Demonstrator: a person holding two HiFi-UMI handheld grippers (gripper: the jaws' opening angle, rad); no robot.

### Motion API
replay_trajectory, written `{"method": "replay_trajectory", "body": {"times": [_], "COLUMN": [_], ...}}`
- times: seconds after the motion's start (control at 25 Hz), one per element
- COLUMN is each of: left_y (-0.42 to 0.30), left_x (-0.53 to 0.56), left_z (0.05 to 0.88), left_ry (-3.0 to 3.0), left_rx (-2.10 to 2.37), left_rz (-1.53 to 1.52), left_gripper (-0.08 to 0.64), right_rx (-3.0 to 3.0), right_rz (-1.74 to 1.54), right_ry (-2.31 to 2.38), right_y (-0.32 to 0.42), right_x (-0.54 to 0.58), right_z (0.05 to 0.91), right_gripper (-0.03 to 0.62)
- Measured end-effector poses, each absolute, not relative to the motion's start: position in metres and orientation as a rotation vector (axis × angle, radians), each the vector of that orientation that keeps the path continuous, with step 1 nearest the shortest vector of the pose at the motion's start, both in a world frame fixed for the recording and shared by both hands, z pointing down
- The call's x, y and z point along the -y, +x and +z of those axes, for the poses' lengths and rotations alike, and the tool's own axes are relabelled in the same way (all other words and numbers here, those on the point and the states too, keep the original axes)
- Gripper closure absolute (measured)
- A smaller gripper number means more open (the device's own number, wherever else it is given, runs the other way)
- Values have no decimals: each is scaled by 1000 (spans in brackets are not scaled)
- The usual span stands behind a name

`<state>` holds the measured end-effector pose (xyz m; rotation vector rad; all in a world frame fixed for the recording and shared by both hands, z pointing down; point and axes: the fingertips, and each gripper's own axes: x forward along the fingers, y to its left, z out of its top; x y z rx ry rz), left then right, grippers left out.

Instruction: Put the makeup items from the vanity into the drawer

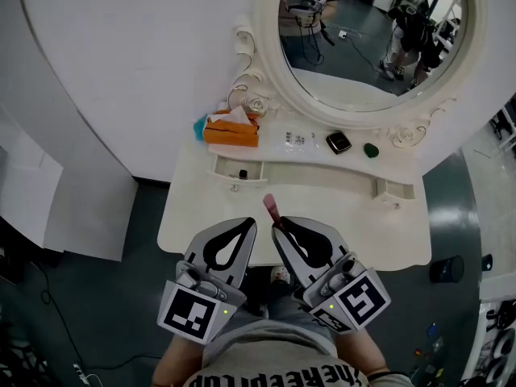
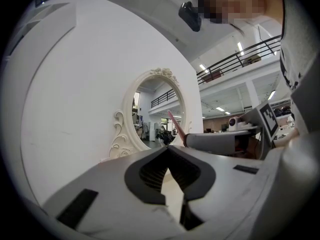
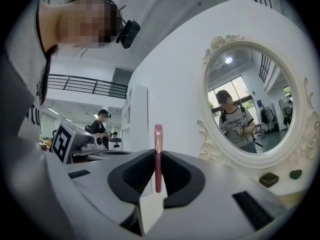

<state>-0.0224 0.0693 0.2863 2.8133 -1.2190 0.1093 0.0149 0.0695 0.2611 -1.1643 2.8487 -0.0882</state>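
My right gripper (image 1: 278, 225) is shut on a thin pink makeup stick (image 1: 270, 207), which pokes up past its tips over the front of the white vanity (image 1: 193, 216). In the right gripper view the pink stick (image 3: 158, 156) stands upright between the pads. The left gripper (image 1: 251, 223) sits close beside it, shut with nothing in it. A small left drawer (image 1: 236, 170) is pulled out, with a small dark item inside. On the shelf under the mirror lie a black compact (image 1: 339, 142), a green item (image 1: 371, 149) and a clear packet (image 1: 296, 139).
An orange tissue box (image 1: 231, 130) stands at the shelf's left end. The oval mirror (image 1: 371, 31) with its carved frame rises behind. A second small drawer (image 1: 394, 189) sits at the right. White wall panels stand to the left, dark floor around.
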Motion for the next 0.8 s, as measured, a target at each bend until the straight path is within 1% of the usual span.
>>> {"method": "replay_trajectory", "body": {"times": [0.8], "left_y": [-1], "left_x": [-15], "left_z": [291], "left_ry": [2686], "left_rx": [1437], "left_rz": [118], "left_gripper": [545], "right_rx": [-2940], "right_rz": [-117], "right_ry": [-916], "right_y": [35], "right_x": [-7], "right_z": [264], "right_gripper": [532]}}
